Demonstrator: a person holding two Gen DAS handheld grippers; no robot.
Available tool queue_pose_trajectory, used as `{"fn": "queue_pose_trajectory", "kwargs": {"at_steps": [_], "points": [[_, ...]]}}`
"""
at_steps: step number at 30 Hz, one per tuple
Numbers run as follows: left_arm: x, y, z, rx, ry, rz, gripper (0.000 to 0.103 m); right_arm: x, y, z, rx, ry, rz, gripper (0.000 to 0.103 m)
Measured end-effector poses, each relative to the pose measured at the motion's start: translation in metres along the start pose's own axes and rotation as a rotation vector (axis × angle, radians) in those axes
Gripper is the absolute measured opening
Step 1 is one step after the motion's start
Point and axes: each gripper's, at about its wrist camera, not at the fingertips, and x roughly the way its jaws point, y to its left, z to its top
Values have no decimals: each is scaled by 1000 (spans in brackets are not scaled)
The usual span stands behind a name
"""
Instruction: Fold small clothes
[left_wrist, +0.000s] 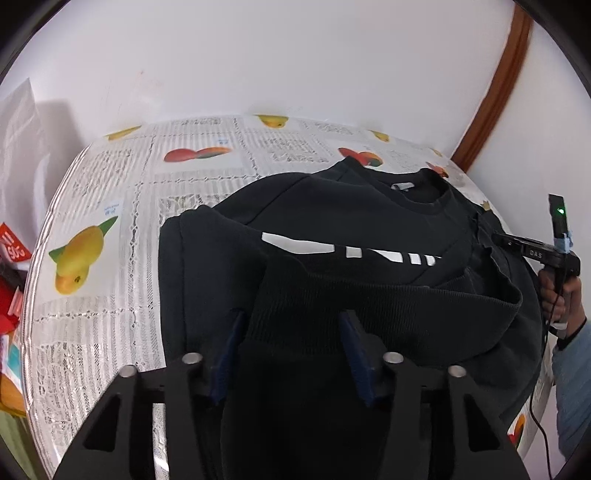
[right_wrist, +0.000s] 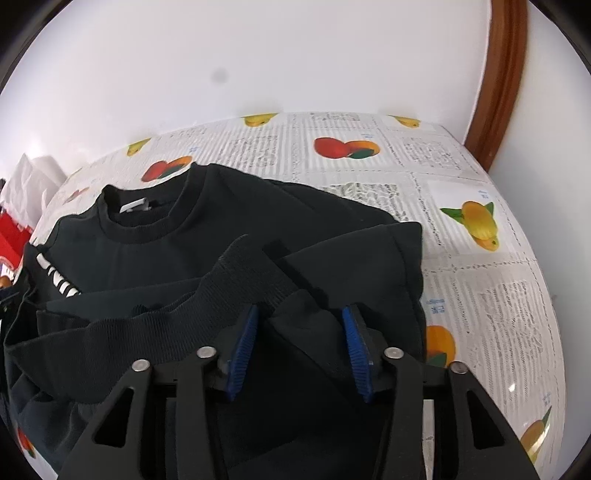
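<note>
Nearest, left gripper (left_wrist: 291, 325) jaws clamp the ribbed hem of the black sweatshirt (left_wrist: 369, 218); right gripper (right_wrist: 301, 317) jaws likewise pinch bunched hem fabric. Sweatshirt lies partly folded on the fruit-print tablecloth (right_wrist: 461, 258), collar (right_wrist: 147, 218) farther off. Beyond: white wall (right_wrist: 258, 55).

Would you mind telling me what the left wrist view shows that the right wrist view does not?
Only the left wrist view shows the other claw's handle gripped by a hand, its green light, and the sweatshirt's white stripes in full. Only the right wrist view shows the table's right edge below the wooden frame. Both show the black sweatshirt, its collar label, folded ribbed hem, and the fruit-print tablecloth.
</note>
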Motion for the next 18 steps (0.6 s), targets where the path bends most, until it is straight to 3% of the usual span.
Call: {"fn": "queue_pose_trajectory", "kwargs": {"at_steps": [2,4,10,13,18], "points": [[-6,-1,-1,-3,-29,50,15,-4,4,-1,-25,-17,5,22],[-16,-1,-1,-8,-62,37,11,-12,6,-2,-39,-55,10,14],[-62,4,8,-95,-230,33,10,-74,-17,11,55,-296,75,10],[-68,5,21,-131,-298,66,10,-87,-26,19,114,-388,71,10],[-39,3,42,-168,-271,95,10,-60,-29,31,148,-341,37,10]]}}
